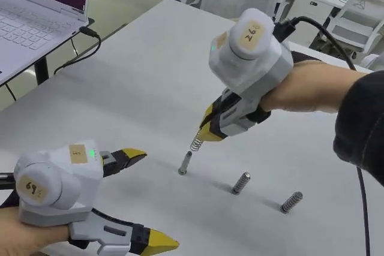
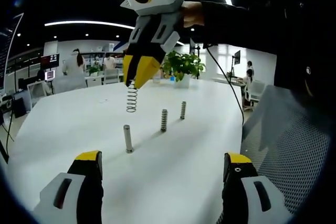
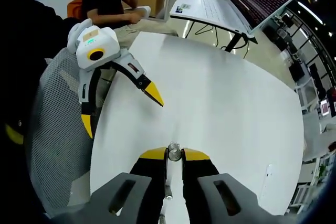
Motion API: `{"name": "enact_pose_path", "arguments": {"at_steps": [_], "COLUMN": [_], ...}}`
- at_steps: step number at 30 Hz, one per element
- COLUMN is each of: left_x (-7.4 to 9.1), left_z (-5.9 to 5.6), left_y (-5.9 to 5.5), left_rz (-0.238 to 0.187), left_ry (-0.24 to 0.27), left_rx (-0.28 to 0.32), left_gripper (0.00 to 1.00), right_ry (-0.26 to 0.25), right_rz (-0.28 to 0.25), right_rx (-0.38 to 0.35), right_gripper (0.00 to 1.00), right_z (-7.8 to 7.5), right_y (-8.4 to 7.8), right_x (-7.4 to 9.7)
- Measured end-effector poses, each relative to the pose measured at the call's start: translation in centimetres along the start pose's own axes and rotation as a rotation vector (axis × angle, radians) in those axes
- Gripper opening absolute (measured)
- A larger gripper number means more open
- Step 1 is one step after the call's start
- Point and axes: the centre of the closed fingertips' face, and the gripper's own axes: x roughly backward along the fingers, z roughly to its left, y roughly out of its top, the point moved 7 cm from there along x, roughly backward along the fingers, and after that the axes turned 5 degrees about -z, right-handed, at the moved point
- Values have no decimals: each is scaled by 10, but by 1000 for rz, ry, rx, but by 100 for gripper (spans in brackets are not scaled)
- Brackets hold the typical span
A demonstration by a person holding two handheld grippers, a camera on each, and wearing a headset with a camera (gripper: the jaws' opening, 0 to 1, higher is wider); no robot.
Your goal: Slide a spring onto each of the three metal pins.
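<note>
One silvery coiled spring (image 1: 195,144), bare pin (image 1: 185,163)

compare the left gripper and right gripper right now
The left gripper is open and empty; the right gripper is shut on a spring. The left gripper sits low, its jaws pointing across the table; the right gripper points down, with the spring above the bare pin. Both have white bodies and yellow-tipped jaws.

Matt white table (image 1: 150,76); shiny metal spring (image 1: 195,144) and pin (image 1: 185,163).
</note>
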Motion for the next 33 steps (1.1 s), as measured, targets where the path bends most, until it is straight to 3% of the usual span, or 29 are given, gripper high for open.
{"name": "enact_pose_path", "arguments": {"at_steps": [33], "left_x": [1], "left_z": [1], "left_y": [0], "left_rz": [12], "left_ry": [-4], "left_rx": [-3], "left_gripper": [87], "right_ry": [27], "right_rz": [38], "right_rx": [-25], "right_gripper": [7], "right_z": [-9], "right_y": [-9], "right_x": [-25]}}
